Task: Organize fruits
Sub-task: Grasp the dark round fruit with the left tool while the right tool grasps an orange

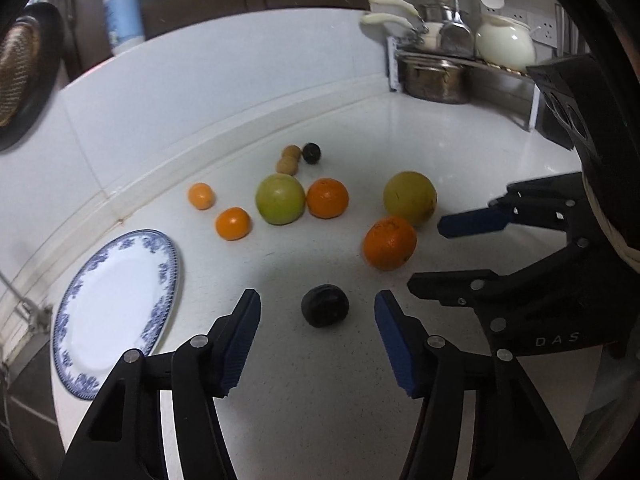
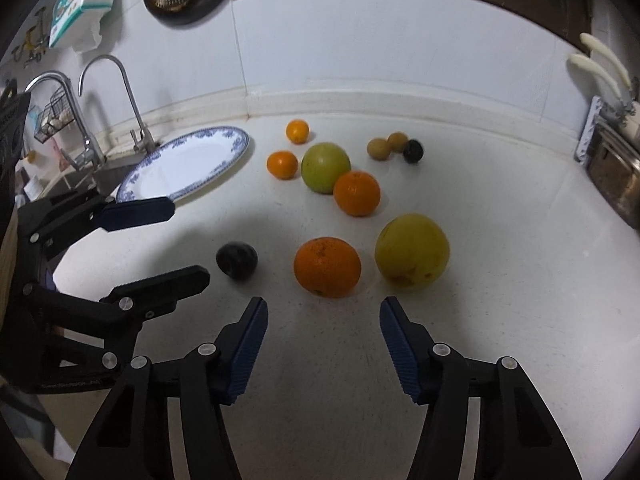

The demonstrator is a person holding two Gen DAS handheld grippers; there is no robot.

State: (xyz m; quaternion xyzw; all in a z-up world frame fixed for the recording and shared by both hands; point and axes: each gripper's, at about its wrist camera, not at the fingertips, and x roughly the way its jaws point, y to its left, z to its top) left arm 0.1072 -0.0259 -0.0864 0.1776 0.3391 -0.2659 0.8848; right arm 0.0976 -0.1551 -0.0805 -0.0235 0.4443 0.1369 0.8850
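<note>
Fruits lie on the white counter [image 1: 320,420]. In the left wrist view a dark plum [image 1: 324,305] sits just ahead of my open left gripper [image 1: 318,300], between the fingertips. Beyond lie a large orange [image 1: 389,243], a yellow-green apple [image 1: 409,199], a green apple [image 1: 280,199], several smaller oranges, two brown fruits [image 1: 289,159] and a second dark plum [image 1: 311,153]. A blue-rimmed plate [image 1: 116,312] lies at the left. My right gripper [image 2: 324,308] is open and empty, just short of the large orange [image 2: 327,267] and the yellow-green apple [image 2: 412,252].
A sink with two taps [image 2: 132,120] lies left of the plate [image 2: 184,166]. A dish rack with pots [image 1: 436,76] and a white jug [image 1: 505,42] stands at the back right. A soap bottle [image 1: 122,12] stands on the ledge.
</note>
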